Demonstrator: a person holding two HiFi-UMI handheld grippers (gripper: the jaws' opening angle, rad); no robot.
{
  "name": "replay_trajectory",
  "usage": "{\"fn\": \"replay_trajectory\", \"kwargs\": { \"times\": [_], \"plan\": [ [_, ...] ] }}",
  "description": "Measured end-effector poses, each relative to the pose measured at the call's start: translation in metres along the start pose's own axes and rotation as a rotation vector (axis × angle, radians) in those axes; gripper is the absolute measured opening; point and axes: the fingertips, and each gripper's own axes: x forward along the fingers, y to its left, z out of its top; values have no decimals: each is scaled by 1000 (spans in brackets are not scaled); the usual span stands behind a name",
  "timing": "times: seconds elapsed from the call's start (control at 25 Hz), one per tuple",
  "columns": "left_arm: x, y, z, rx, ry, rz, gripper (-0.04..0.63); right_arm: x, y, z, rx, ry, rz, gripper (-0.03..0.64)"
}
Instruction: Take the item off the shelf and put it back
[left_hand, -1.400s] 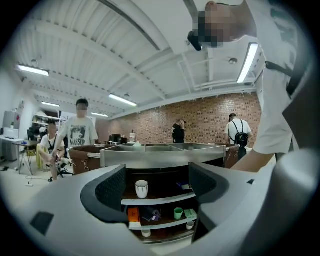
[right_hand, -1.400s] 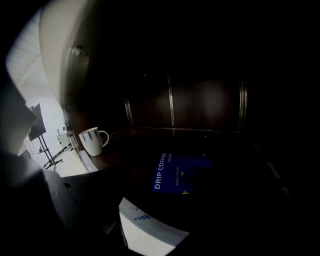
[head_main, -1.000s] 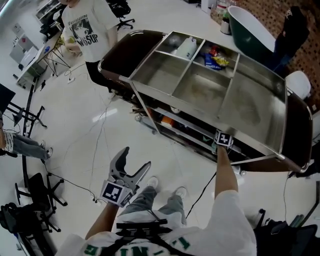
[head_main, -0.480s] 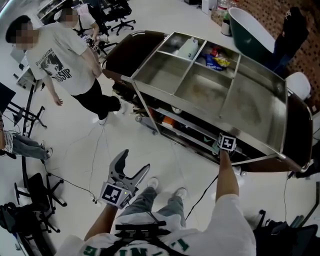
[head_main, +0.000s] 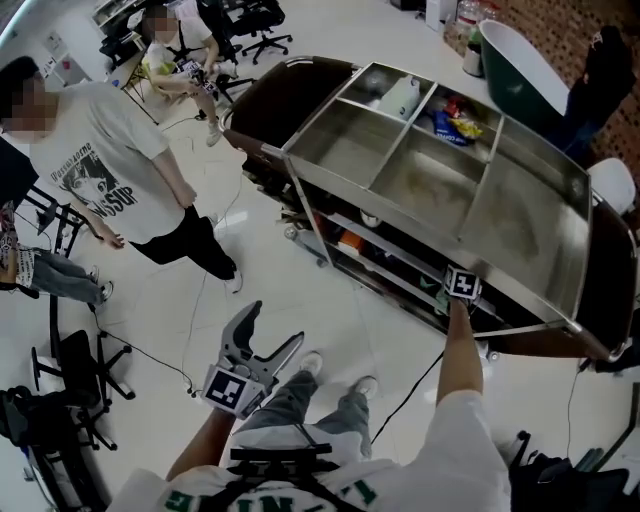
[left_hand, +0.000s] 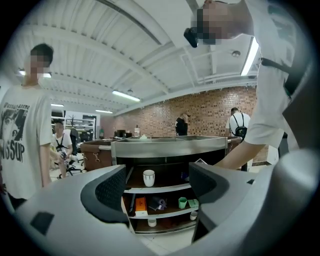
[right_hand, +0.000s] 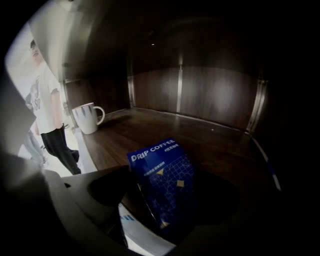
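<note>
Coffee pack (right_hand: 162, 180) on the top shelf (right_hand: 200, 135) of the cart (head_main: 400, 221), near the front edge, standing tilted, well apart from the mug (right_hand: 88, 118) further left along that edge. Loose between the jaws of the right gripper (right_hand: 167, 187), just now opening to a wide stance and pressing on nothing; dark gap on the pack's right side, contact on its left side hard to judge. Left gripper (head_main: 272, 326) low, away from the cart, jaws apart, empty. Probably the put-back step, at the letting go. To finish well: keep the right jaws spread; draw back straight along their own line toward the front edge, slowly, without twisting, to avoid dragging the leaning pack over or off the edge. Mind the steel top (right_hand: 85, 35) close above. Watch the pack while clearing it; after any topple, regrip squarely across the flat faces and reset further from the edge. Keep the left gripper parked, out of the way.
</note>
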Motion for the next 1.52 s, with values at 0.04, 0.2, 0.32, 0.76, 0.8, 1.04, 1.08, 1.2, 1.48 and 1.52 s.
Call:
{"fn": "replay_trajectory", "kwargs": {
  "times": [0.04, 0.2, 0.32, 0.76, 0.8, 1.04, 1.08, 1.2, 1.48, 1.52],
  "plan": [
    [-2, 2, -1, -3, 2, 7, 379, 1, 6, -1, 8, 5, 29, 383],
    [-7, 5, -5, -11, 9, 20, 379, 8, -8, -5, -7, -7, -12, 367],
    [-10, 4, -9, -4, 11, 20, 379, -1, -21, 20, -68, -92, -79, 364],
    [-23, 7, -28, 19, 20, 38, 379, -2, 29, -4, 18, 46, 89, 202],
    [-22, 4, -22, 3, 19, 35, 379, -2, 28, -5, 22, 50, 83, 179],
    [-26, 4, -19, -27, 26, 41, 379, -10, 25, -7, -4, 51, 36, 90],
    [-26, 5, -21, -21, 23, 39, 379, -14, 27, -6, -11, 43, 39, 84],
    [-25, 10, -30, 13, 0, 27, 379, -34, 36, -7, -5, 4, 57, 61],
    [-6, 5, -20, 10, -55, -47, 379, -113, 82, -29, 35, -93, 129, 51],
    [-4, 6, -17, 9, -67, -55, 379, -130, 89, -28, 51, -116, 136, 51]
  ]
}}
